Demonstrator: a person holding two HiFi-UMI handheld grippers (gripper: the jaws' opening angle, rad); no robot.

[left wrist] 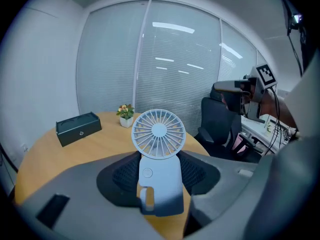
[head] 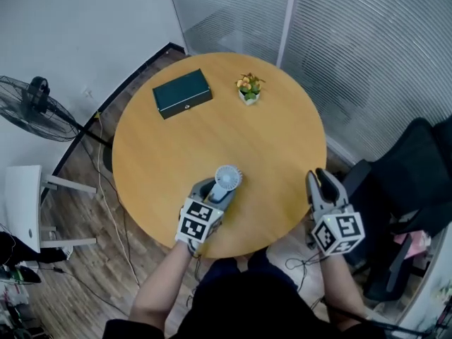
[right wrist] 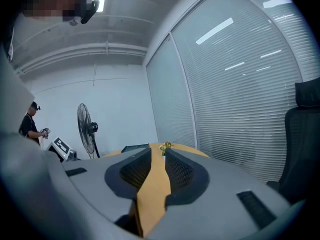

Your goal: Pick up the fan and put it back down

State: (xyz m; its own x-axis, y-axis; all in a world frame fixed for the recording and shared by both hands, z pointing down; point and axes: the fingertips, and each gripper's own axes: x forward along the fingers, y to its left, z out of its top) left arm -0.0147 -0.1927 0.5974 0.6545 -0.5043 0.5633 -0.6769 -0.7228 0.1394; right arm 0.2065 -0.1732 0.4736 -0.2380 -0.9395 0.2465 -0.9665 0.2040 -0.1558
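The small white handheld fan (head: 227, 178) stands upright between the pads of my left gripper (head: 217, 191), which is shut on its body, over the near edge of the round wooden table (head: 212, 140). In the left gripper view the fan's round grille (left wrist: 158, 133) rises above the jaws and its body fills the gap of the left gripper (left wrist: 159, 168). My right gripper (head: 323, 181) hovers off the table's right edge. Its jaws stand a narrow gap apart with nothing between them, and the right gripper (right wrist: 157, 166) shows only tabletop through the gap.
A dark green box (head: 182, 93) and a small potted flower (head: 248, 89) sit at the table's far side. A standing floor fan (head: 32, 104) and a white stool (head: 25, 203) are on the left. A black office chair (head: 409, 182) is close on the right.
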